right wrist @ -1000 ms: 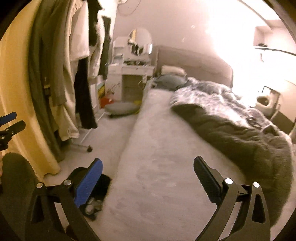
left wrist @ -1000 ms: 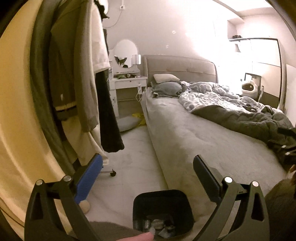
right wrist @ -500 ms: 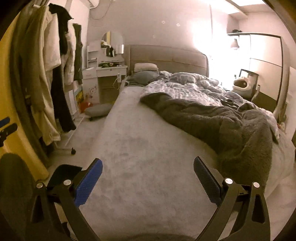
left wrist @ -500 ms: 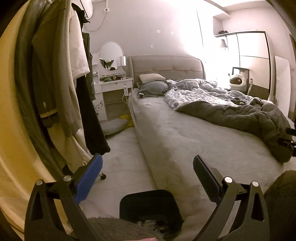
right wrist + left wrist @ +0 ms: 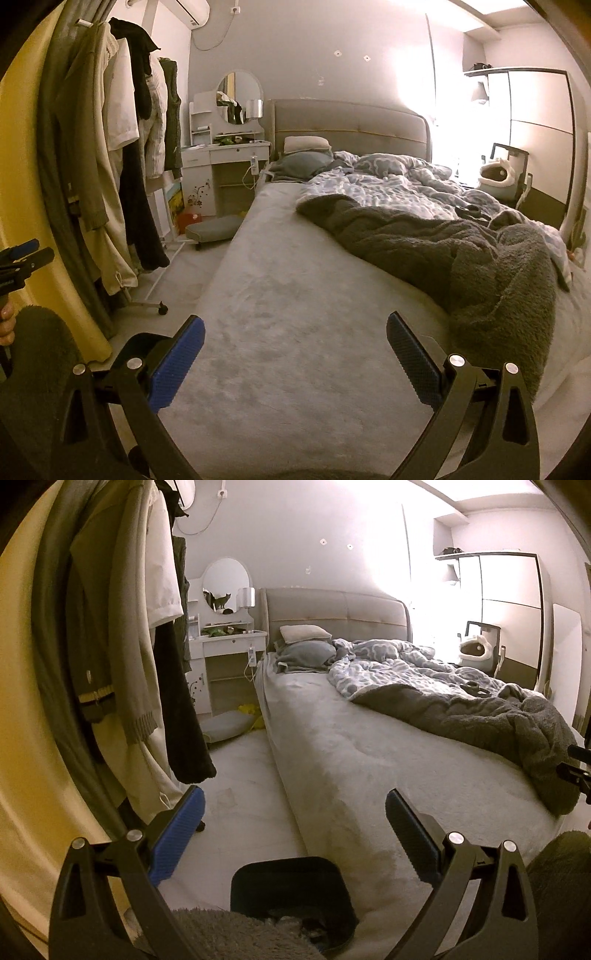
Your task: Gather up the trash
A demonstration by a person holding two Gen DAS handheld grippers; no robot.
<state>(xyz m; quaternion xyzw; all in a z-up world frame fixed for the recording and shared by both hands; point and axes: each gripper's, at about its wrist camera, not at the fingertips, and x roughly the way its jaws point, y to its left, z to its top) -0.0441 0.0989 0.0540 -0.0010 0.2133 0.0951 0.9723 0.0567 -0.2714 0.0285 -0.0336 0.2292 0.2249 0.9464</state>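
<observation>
A black trash bin [image 5: 291, 890] stands on the floor by the bed's near corner, low in the left wrist view, with some scraps dimly showing inside; a fuzzy sleeve hides its near edge. My left gripper [image 5: 295, 834] hangs open above and in front of the bin, nothing between its fingers. In the right wrist view the bin [image 5: 138, 345] shows only as a dark rim behind the blue left finger. My right gripper [image 5: 295, 354] is open and empty over the grey bed sheet [image 5: 280, 295]. The left gripper [image 5: 22, 258] appears at that view's left edge.
A bed [image 5: 369, 746] with a dark fleece blanket [image 5: 461, 258] and patterned duvet [image 5: 399, 664] fills the right. Clothes hang on a wheeled rack [image 5: 122, 192] at left. A white dresser with mirror [image 5: 229, 642] stands at the back; a floor cushion [image 5: 214, 227] lies near it.
Both views have lifted and pulled back from the bin toward the bed. The bin has slid lower in the left view and nearly out of the right view. Both grippers stay open.
</observation>
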